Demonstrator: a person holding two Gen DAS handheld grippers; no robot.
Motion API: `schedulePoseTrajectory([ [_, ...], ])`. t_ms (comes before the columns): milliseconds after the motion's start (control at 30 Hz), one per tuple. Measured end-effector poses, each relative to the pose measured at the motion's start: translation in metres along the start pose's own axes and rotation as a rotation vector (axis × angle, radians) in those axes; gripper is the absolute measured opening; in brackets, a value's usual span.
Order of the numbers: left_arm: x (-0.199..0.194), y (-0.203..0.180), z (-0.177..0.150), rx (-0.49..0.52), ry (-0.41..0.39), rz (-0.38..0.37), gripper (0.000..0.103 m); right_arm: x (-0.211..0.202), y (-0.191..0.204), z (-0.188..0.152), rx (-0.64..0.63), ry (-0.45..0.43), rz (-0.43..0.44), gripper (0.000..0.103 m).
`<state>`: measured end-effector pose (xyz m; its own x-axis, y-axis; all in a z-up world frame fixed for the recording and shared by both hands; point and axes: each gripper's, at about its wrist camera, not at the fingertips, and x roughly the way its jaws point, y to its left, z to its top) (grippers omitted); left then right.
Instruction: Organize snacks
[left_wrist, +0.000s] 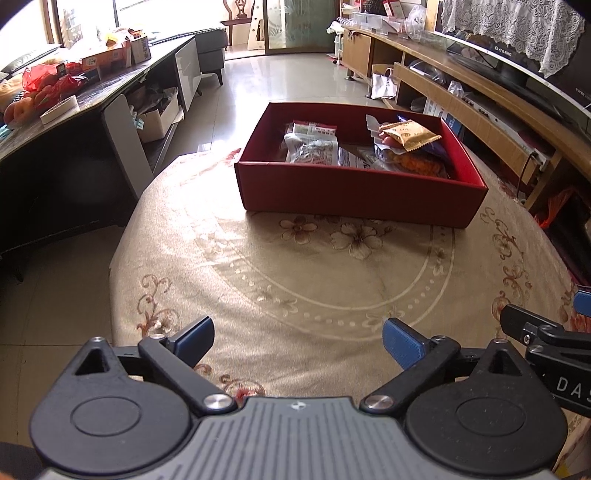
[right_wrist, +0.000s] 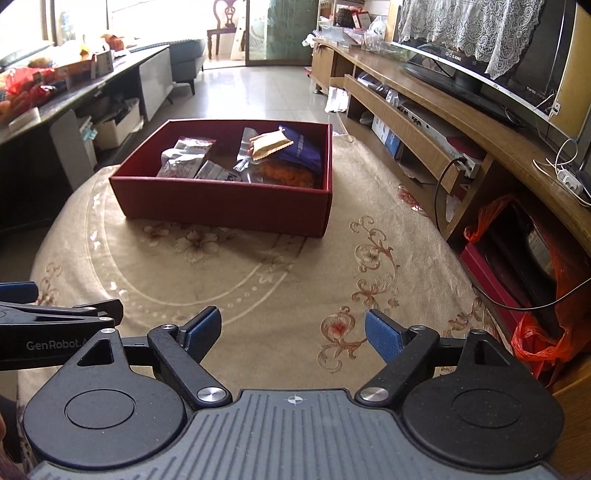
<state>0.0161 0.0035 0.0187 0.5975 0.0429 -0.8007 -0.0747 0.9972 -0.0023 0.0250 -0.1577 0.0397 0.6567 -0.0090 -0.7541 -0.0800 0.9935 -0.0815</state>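
A red cardboard box (left_wrist: 354, 192) stands on the far half of a round table with a beige flowered cloth (left_wrist: 295, 280). It holds several snack packets: a silver-and-red pack (left_wrist: 314, 147), a tan packet (left_wrist: 408, 134) on top, a blue bag and an orange snack bag. The box also shows in the right wrist view (right_wrist: 229, 206) with the tan packet (right_wrist: 269, 146). My left gripper (left_wrist: 297, 341) is open and empty above the near part of the cloth. My right gripper (right_wrist: 293, 332) is open and empty beside it, to its right.
A dark side table (left_wrist: 92, 92) with fruit and boxes stands to the left. A wooden TV unit (right_wrist: 443, 110) with a TV runs along the right. An orange plastic bag (right_wrist: 535, 332) and cables lie by the table's right edge.
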Motion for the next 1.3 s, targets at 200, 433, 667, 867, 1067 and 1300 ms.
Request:
schedulePoseTrajectory([
  [200,-0.003,-0.001,-0.002,0.002,0.0,-0.001,0.096,0.0,0.003,-0.003,-0.01,0.008,-0.003,0.089],
  [433,-0.006,-0.003,-0.006,0.008,-0.006,0.0,0.096,-0.002,0.005,-0.006,-0.017,0.009,-0.001,0.089],
  [667,-0.008,-0.003,-0.008,0.013,-0.014,0.004,0.096,-0.003,0.005,-0.006,-0.017,0.009,-0.001,0.09],
  [867,-0.01,-0.003,-0.01,0.014,-0.021,0.008,0.096,-0.003,0.005,-0.007,-0.017,0.009,-0.001,0.09],
  [1067,-0.011,-0.003,-0.011,0.016,-0.021,0.01,0.096,-0.003,0.005,-0.007,-0.017,0.01,-0.001,0.09],
  [1300,-0.012,-0.003,-0.012,0.018,-0.02,0.016,0.096,-0.005,0.006,-0.011,-0.025,0.016,0.0,0.09],
])
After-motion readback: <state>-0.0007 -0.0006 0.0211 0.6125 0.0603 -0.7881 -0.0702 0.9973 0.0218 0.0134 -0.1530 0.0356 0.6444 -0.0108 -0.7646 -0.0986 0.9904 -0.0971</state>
